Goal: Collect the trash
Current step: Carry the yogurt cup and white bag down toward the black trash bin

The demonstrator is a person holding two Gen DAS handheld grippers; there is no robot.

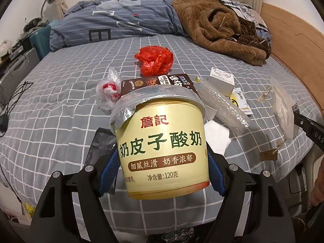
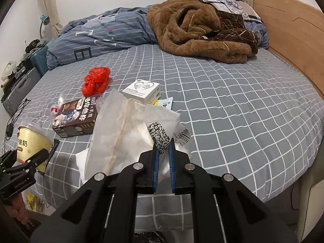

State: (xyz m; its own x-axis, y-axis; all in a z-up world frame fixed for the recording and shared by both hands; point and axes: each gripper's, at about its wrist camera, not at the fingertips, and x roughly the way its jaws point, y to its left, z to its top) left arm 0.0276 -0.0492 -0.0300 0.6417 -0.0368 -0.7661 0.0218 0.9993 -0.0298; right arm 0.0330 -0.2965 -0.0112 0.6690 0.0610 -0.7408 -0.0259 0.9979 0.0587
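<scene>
Yellow yogurt tub (image 1: 162, 141), foil lid peeled, clamped by left fingers (image 1: 109, 168); right fingers (image 2: 156, 162) pinch white bag (image 2: 129, 129).

Yogurt cup (image 1: 164, 141) between the left gripper (image 1: 162, 168) fingers: red "詹記" at top, big green "奶皮子酸奶" mid-wall, brown band "细腻丝滑 奶香浓郁", below it "净含量:120克". Same cup in right view, left of the right fingers, shows only "酸奶". Brown snack box (image 2: 76, 117) beyond the cup: white label "迷你曲奇", smaller print unreadable. QR code and a barcode with unreadable digits on the white bag (image 2: 129, 133) pinched at the right gripper (image 2: 163, 154) fingertips. "GenRobot.AI" on the left gripper body, right view, far left. "DAS…" cut off on the right gripper edge, left view. Large "E" on the duvet (image 2: 97, 38), far beyond the fingers. White box (image 2: 142, 91): print illegible.
</scene>
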